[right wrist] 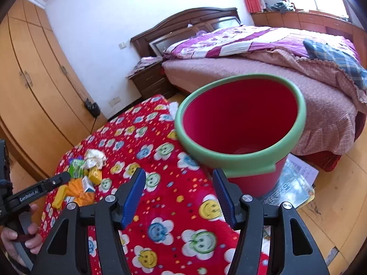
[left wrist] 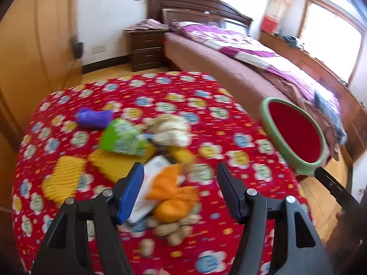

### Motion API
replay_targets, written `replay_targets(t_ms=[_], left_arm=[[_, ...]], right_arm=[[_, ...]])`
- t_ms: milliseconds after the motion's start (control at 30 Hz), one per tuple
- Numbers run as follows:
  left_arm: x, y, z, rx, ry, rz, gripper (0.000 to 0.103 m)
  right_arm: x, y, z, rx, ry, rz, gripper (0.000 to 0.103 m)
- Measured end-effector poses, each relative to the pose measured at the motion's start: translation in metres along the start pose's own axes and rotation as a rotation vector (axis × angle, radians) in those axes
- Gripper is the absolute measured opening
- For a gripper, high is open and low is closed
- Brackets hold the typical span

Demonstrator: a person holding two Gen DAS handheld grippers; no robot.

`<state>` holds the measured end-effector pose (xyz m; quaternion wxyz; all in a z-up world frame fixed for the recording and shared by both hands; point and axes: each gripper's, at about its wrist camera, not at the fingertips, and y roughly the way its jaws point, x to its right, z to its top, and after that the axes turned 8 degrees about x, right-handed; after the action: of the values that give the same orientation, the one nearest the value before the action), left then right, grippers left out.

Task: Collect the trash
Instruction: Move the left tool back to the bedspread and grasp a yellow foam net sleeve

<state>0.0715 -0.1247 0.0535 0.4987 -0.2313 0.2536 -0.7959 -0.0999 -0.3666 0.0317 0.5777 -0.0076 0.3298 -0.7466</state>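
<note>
Red flowered cloth (left wrist: 160,96), blurred trash pile (left wrist: 160,151), left claw (left wrist: 181,192) spread above

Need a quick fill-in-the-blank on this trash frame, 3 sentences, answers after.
1. The bin is red inside with a ____ rim.
2. Both the left gripper and the right gripper are ____.
3. The orange wrapper lies on a flower-patterned ____ cloth.

Answers: green; open; red
</note>
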Motion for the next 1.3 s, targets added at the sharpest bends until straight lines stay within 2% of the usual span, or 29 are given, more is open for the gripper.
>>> replay_targets(t_ms=[300,500,700,1000,1167,1233,1300], left_arm=[[-0.065,0.003,-0.003,-0.019,-0.033,0.165,0.065],[-0.115,0.02,-0.007,-0.063,-0.098,0.288,0.065],[-0.15,0.039,-0.015,-0.107,-0.145,0.36,0.066],[-0.164,0.039,-0.027,-0.096,-0.224,0.33,0.067],[-0.164,0.033,-0.038,-0.087,-0.315,0.265,0.067],[-0.159,0.032,-0.04,-0.08,-0.297,0.262,0.067],[-0.15,0.033,-0.041,-0.079,-0.266,0.236,0.061]], right_arm=[[-0.018,0.012,-0.015,-0.064,-0.019,0.008,0.066],[-0.025,0.019,-0.022,-0.093,-0.027,0.001,0.067],[-0.034,0.025,-0.027,-0.117,-0.047,-0.003,0.067],[-0.047,0.034,-0.035,-0.151,-0.079,0.006,0.067],[-0.053,0.036,-0.039,-0.165,-0.092,0.019,0.067],[-0.053,0.036,-0.04,-0.168,-0.094,0.023,0.067],[-0.054,0.036,-0.041,-0.17,-0.095,0.025,0.067]])
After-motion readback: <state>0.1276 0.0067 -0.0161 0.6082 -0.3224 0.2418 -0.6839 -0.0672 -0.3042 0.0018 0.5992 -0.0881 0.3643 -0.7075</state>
